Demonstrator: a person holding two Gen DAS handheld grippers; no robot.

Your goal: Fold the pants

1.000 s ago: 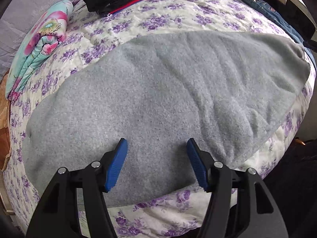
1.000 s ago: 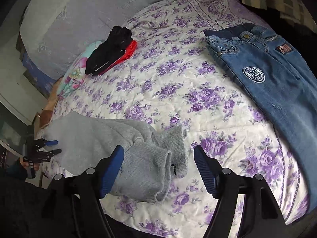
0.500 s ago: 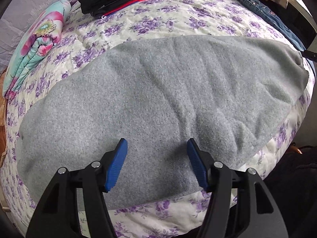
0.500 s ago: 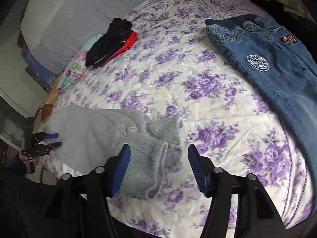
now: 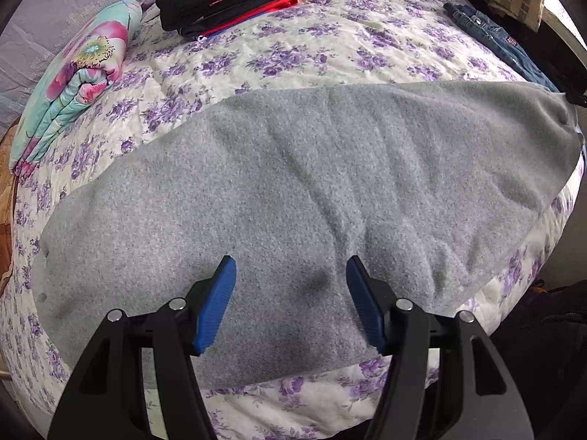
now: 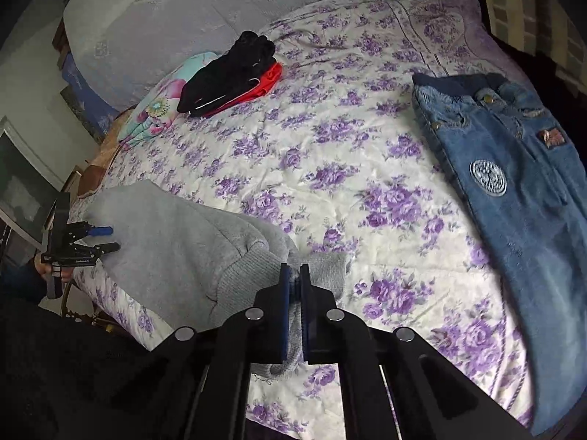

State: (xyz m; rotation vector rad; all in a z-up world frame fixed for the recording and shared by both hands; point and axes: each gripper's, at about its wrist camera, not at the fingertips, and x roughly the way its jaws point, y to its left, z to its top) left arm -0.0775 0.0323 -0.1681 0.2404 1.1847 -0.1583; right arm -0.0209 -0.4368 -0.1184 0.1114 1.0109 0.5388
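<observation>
Grey pants [image 5: 293,190] spread on floral bed [image 6: 330,190], right hand-held gripper [image 6: 294,275] just closed, pinching their ribbed cuffs, left hand-held gripper [image 5: 291,275] spread above the fabric

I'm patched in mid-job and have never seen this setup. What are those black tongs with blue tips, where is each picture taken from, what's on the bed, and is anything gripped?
There is no robot here: a person holds a hand-operated clamp in each hand, with a wide-angle camera on each looking along its two blue-padded fingers.

The left wrist view shows the left gripper above the wide end of the grey pants. Its jaws stand apart, and nothing is pinched.

The right wrist view shows the right gripper at the other end. Its jaws have just closed on the ribbed cuff, so it holds the pants there. The left gripper also appears far left in this view.

The flowered bedspread also carries blue jeans, a black and red clothes pile and a folded floral blanket.
</observation>
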